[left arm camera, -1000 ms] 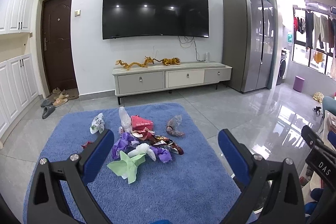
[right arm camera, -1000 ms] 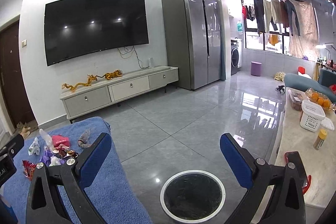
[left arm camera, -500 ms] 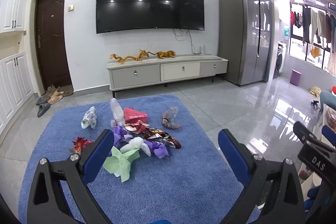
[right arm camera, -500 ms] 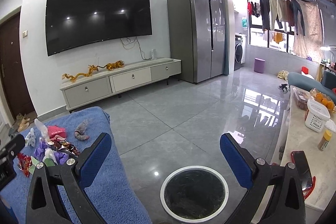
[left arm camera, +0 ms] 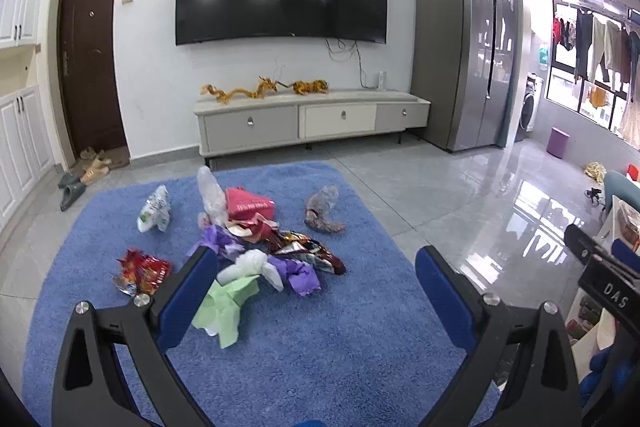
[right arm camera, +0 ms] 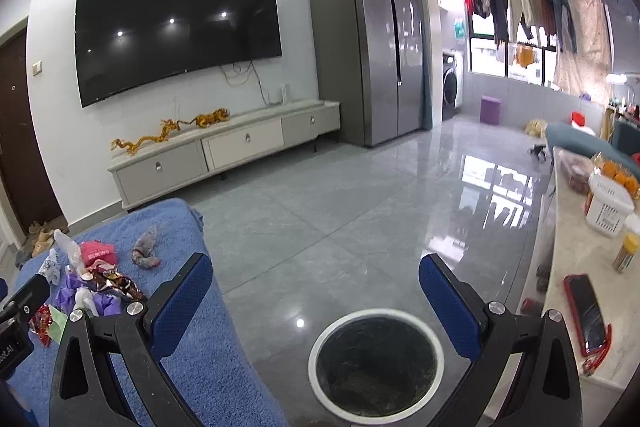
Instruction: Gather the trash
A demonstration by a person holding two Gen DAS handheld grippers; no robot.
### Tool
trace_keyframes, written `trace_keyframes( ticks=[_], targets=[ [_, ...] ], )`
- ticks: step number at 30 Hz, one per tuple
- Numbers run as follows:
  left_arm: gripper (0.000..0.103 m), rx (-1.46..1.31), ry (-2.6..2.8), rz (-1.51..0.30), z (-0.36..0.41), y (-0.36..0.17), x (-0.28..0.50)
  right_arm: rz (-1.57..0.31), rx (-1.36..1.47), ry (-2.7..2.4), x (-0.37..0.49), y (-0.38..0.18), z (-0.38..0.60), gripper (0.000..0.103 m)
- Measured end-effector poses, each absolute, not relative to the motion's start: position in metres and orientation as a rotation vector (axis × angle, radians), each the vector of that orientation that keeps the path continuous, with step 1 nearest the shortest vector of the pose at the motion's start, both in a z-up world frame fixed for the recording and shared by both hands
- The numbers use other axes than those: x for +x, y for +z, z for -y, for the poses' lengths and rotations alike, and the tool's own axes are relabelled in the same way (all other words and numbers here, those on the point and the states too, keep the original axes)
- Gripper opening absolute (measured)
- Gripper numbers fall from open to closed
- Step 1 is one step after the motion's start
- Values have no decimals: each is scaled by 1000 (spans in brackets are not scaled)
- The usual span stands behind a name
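Note:
A pile of trash point(left arm camera: 256, 243) lies on a blue rug point(left arm camera: 320, 339): purple and green paper, white tissue, a red packet, shiny wrappers, a crushed clear bottle. A red snack bag point(left arm camera: 140, 269) and a white wrapper point(left arm camera: 154, 213) lie apart at the left. My left gripper point(left arm camera: 316, 283) hangs open above the rug just short of the pile, holding nothing. My right gripper point(right arm camera: 316, 287) is open and empty above a round white-rimmed bin point(right arm camera: 376, 359) on the tiled floor. In the right wrist view the trash pile point(right arm camera: 96, 279) shows at the far left.
A TV cabinet point(left arm camera: 312, 125) with gold dragon figures stands against the far wall under a large TV. A grey fridge point(left arm camera: 464, 67) is at the right. Shoes point(left arm camera: 80, 175) lie by the door. A counter point(right arm camera: 592, 267) with a phone, basket and bottle runs along the right.
The left gripper's view has tilted down and edged closer to the pile, which now sits lower and larger. The right gripper has shifted slightly over the bin. Both stay open.

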State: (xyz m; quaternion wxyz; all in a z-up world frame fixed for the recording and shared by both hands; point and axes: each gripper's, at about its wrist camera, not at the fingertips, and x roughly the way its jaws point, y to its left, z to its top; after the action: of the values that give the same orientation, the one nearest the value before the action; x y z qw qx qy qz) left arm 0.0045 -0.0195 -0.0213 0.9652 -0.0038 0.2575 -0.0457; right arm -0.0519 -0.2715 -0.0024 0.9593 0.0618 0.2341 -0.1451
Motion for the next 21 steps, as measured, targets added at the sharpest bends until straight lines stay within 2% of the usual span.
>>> trace_keyframes(
  ticks=[21],
  targets=[
    [101, -20, -122, -567, 8, -37, 23, -475, 71, -274, -31, -12, 254, 103]
  ],
)
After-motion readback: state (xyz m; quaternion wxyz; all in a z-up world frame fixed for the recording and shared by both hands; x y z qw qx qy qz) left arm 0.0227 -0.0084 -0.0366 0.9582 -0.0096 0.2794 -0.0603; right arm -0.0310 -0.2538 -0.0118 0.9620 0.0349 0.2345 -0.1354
